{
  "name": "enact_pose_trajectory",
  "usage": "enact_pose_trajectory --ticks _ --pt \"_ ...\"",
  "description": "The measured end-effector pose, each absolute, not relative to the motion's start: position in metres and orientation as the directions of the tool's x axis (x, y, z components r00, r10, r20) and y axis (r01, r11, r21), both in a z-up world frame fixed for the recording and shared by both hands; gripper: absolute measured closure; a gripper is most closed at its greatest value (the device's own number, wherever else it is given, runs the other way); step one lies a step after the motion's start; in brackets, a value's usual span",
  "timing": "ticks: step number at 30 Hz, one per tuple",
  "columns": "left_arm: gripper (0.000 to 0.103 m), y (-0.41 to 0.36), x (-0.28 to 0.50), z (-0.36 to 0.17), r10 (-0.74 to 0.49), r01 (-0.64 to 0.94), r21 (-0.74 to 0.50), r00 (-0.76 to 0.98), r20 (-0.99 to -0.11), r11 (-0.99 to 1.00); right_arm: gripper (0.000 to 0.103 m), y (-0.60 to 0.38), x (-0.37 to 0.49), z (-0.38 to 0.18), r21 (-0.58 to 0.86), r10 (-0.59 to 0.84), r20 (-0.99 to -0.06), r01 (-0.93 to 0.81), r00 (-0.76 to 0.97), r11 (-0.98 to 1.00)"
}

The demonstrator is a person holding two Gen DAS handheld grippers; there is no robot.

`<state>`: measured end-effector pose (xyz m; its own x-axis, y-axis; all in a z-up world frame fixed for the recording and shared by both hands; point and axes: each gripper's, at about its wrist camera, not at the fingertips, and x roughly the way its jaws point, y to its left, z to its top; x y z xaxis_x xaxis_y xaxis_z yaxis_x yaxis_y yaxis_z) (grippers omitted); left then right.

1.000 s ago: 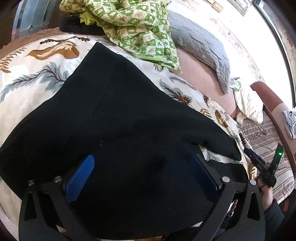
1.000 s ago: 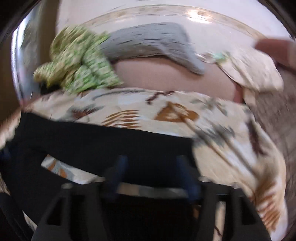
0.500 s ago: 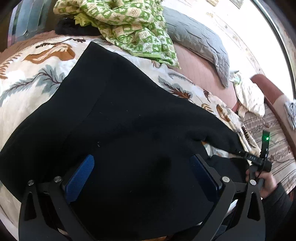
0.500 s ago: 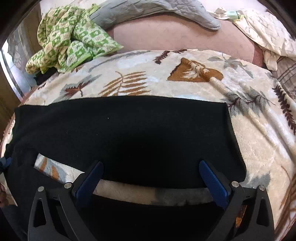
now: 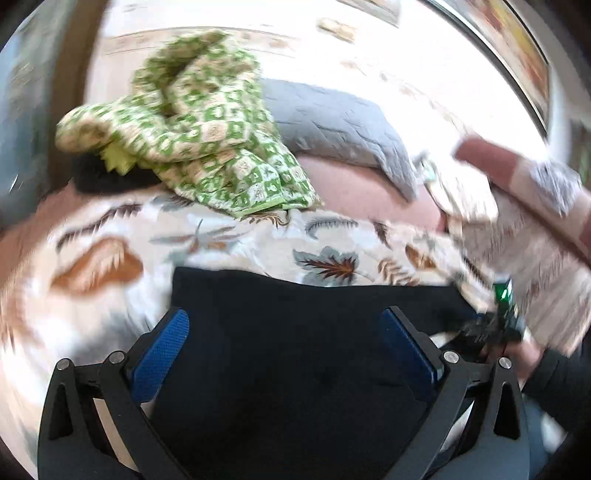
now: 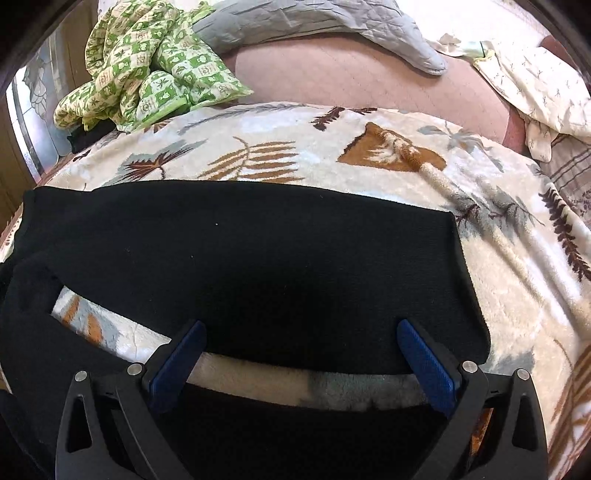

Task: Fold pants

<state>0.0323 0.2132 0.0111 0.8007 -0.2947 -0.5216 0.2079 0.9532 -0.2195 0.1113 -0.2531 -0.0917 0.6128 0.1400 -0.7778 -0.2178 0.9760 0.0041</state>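
Black pants [image 6: 258, 266] lie spread on a leaf-print blanket [image 6: 369, 147], one leg folded across so that a strip of blanket shows between two black layers. My right gripper [image 6: 303, 354] is open wide just above the near edge of that folded leg, its blue pads [image 6: 424, 362] clear of the cloth. In the blurred left wrist view my left gripper [image 5: 286, 343] is also open, over the black pants [image 5: 295, 387] with nothing pinched. At that view's right edge a hand [image 5: 532, 354] holds the other tool, which shows a green light [image 5: 503, 293].
A crumpled green patterned quilt [image 6: 147, 62] lies at the far left of the bed, with a grey pillow [image 6: 332, 18] behind it. A cream cloth [image 6: 535, 85] sits at the far right. Pink sheet [image 6: 369, 74] shows beyond the blanket.
The left wrist view has risen and rolled, so less of the pants and more of the far bed shows. The right gripper opened wider and dropped closer to the folded leg.
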Motion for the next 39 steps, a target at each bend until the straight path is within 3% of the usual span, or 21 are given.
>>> enact_pose_trajectory --ticks 3,10,12,14,16,21,23,25,28,36,39 --pt "0.0 0.237 0.074 0.0 -0.246 0.225 -0.114 0.745 -0.62 0.968 0.001 -0.253 0.11 -0.092 -0.001 0.137 -0.772 -0.217 0.621 0.976" --pt "0.003 0.251 0.124 -0.03 -0.25 0.227 -0.126 0.68 -0.689 0.966 0.001 -0.249 0.11 -0.094 -0.018 0.123 -0.764 -0.211 0.634 0.977" --pt "0.016 0.248 0.131 -0.041 -0.249 0.234 -0.122 0.657 -0.711 0.965 0.001 -0.249 0.11 -0.094 -0.02 0.12 -0.762 -0.21 0.636 0.978" --pt "0.041 0.247 0.136 -0.047 -0.246 0.224 -0.129 0.645 -0.723 0.966 0.001 -0.249 0.11 -0.095 -0.02 0.121 -0.761 -0.21 0.637 0.978" --pt "0.058 0.245 0.137 -0.048 -0.244 0.222 -0.128 0.652 -0.718 0.967 0.001 -0.249 0.11 -0.095 -0.022 0.12 -0.761 -0.21 0.638 0.977" --pt "0.059 0.245 0.142 -0.05 -0.229 0.207 -0.12 0.658 -0.717 0.971 0.001 -0.25 0.11 -0.095 -0.025 0.118 -0.759 -0.21 0.64 0.977" --pt "0.072 0.246 0.143 -0.049 -0.235 0.205 -0.13 0.652 -0.721 0.97 0.001 -0.249 0.11 -0.095 -0.025 0.118 -0.759 -0.21 0.641 0.977" --pt "0.077 0.244 0.144 -0.047 -0.233 0.209 -0.124 0.65 -0.723 0.97 0.001 -0.249 0.11 -0.095 -0.025 0.118 -0.759 -0.21 0.64 0.977" --pt "0.093 0.24 0.142 -0.044 -0.208 0.203 -0.095 0.658 -0.724 0.975 0.001 -0.249 0.11 -0.095 -0.025 0.118 -0.759 -0.21 0.64 0.977" --pt "0.093 0.228 0.135 -0.03 -0.206 0.228 -0.07 0.652 -0.729 0.971 0.001 -0.251 0.109 -0.094 -0.009 0.131 -0.756 -0.21 0.642 0.978" --pt "0.093 0.223 0.128 -0.019 -0.198 0.238 -0.045 0.672 -0.713 0.97 0.003 -0.266 0.112 -0.077 0.116 0.229 -0.753 -0.218 0.617 0.969"
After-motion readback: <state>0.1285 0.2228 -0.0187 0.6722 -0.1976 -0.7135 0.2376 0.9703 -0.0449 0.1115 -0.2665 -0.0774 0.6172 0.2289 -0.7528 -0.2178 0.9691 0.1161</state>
